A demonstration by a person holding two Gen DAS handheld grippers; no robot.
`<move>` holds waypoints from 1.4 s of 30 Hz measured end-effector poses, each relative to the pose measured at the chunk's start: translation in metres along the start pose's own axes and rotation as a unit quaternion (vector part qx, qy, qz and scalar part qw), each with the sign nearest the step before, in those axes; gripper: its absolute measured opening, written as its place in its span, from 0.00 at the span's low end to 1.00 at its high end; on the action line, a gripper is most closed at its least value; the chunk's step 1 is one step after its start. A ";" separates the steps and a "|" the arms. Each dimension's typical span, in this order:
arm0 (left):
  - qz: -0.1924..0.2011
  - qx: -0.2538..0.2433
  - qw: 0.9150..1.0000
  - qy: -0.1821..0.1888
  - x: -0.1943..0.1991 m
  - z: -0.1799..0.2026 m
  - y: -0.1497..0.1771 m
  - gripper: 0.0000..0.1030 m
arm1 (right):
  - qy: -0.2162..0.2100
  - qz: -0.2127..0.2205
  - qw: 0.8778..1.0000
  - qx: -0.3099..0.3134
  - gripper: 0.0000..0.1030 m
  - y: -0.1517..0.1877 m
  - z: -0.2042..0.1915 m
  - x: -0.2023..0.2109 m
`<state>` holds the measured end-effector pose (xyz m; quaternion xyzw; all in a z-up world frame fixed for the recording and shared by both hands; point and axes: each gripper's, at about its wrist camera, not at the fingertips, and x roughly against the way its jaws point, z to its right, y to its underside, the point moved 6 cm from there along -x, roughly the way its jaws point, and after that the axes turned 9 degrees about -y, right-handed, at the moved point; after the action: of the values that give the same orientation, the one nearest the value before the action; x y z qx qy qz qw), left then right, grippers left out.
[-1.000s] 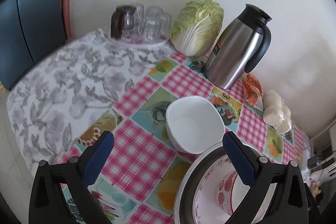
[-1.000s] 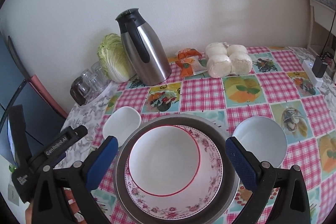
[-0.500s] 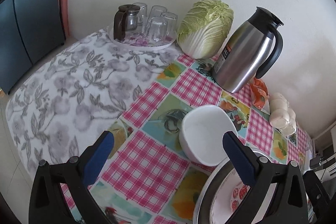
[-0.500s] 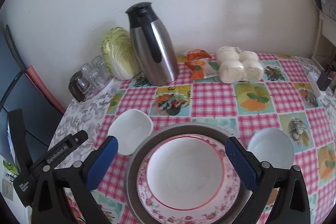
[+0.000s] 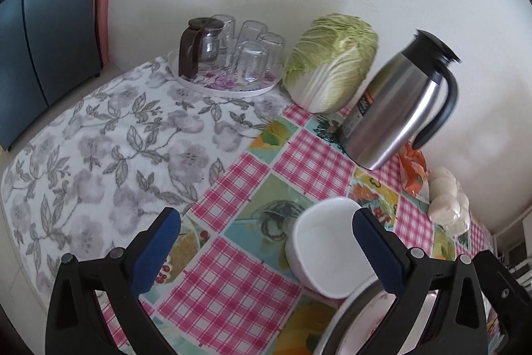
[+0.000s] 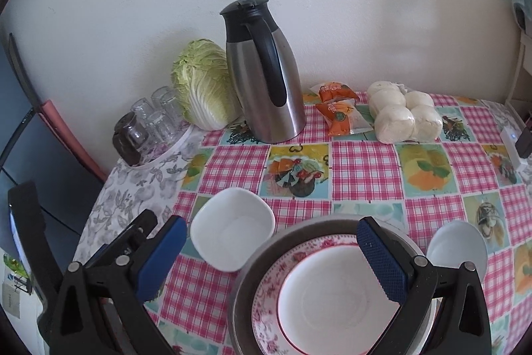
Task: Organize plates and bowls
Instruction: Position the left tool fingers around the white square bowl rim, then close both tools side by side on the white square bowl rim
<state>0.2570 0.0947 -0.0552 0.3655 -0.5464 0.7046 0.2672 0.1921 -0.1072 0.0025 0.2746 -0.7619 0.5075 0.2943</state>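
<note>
Both tools gape wide, nothing held: left tool [image 5: 266, 242], right tool [image 6: 271, 250]. Square white bowl [image 6: 232, 228] touches metal basin [image 6: 252, 268] rim nr worktop [image 6: 365, 168] front edge. Round bowl [image 6: 457, 247] just beside basin's other side.

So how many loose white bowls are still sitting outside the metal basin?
2: a square white bowl left of the metal basin, and a round white bowl to its right. Others may be out of frame.

cabbage [image 6: 203, 85], steel jug [image 6: 266, 79], glasses [image 5: 252, 55], buns [image 6: 404, 115]
</note>
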 end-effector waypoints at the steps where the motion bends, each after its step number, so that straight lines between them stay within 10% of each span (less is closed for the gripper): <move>1: -0.006 0.008 1.000 0.002 -0.005 -0.004 -0.002 1.00 | 0.004 -0.001 1.000 -0.001 1.00 -0.002 -0.001 -0.003; 17: -0.091 0.077 0.991 0.061 -0.057 -0.025 -0.005 0.96 | 0.084 -0.115 0.990 -0.013 0.97 -0.001 -0.002 -0.090; 33: -0.185 0.032 0.975 0.122 -0.089 0.024 0.030 0.30 | 0.121 -0.189 0.974 0.012 0.31 0.017 0.013 -0.140; 42: -0.206 0.023 0.971 0.119 -0.101 0.032 0.044 0.18 | 0.118 -0.205 0.971 0.020 0.12 0.024 0.009 -0.156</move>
<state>0.2892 0.0542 -0.1577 0.3898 -0.4070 0.6851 0.4615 0.2786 -0.0886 -0.1288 0.3690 -0.6389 0.4802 0.4745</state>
